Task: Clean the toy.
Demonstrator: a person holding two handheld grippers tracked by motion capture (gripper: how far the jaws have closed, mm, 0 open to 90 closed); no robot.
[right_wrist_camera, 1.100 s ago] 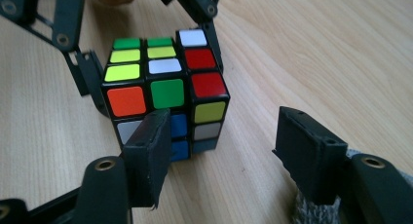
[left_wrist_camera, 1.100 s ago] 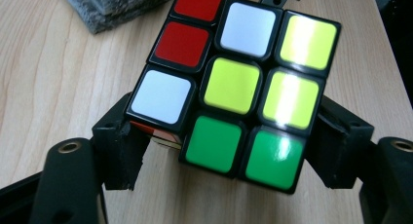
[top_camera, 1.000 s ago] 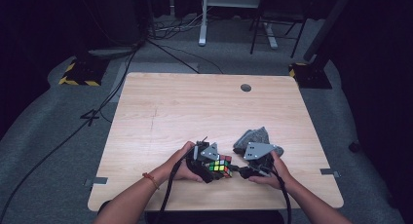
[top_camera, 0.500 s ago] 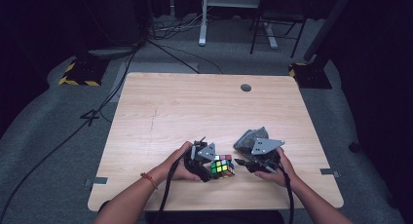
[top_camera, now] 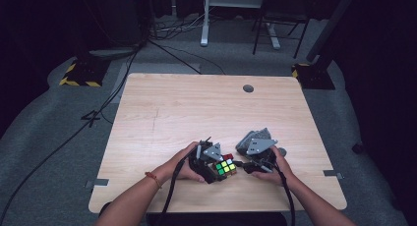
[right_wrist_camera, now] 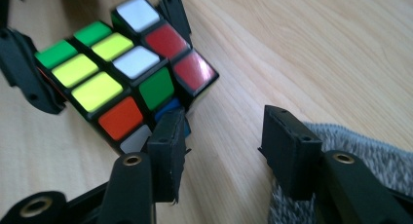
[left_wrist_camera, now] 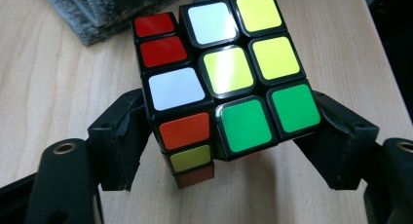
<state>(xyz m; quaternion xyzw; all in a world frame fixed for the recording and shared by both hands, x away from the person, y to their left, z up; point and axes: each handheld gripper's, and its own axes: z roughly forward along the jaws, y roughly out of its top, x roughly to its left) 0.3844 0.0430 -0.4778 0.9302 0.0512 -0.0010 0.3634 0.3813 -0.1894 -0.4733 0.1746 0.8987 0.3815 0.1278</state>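
Note:
A scrambled colour cube (top_camera: 223, 168) is held just above the table near its front edge. My left gripper (top_camera: 219, 171) is shut on it. In the left gripper view both black pads (left_wrist_camera: 127, 136) press the cube (left_wrist_camera: 229, 78) low on its sides, and these jaws have just been opening with the cube between them. My right gripper (top_camera: 241, 164) is to the cube's right. Its jaws (right_wrist_camera: 224, 136) are open over bare wood and have just been opening slightly. Its left fingertip (right_wrist_camera: 168, 136) touches the cube's (right_wrist_camera: 122, 73) near corner.
A grey knitted cloth (top_camera: 252, 138) lies under and behind the right gripper, and in the right gripper view the cloth (right_wrist_camera: 375, 160) is beside the right jaw. The wooden table (top_camera: 196, 103) has a round grommet (top_camera: 248, 88) at the back. Cables and furniture legs stand on the floor beyond.
The cube has turned a little in the left gripper, and its top now shows green and yellow. The right gripper has edged left to the cube's corner. The hands have hardly shifted.

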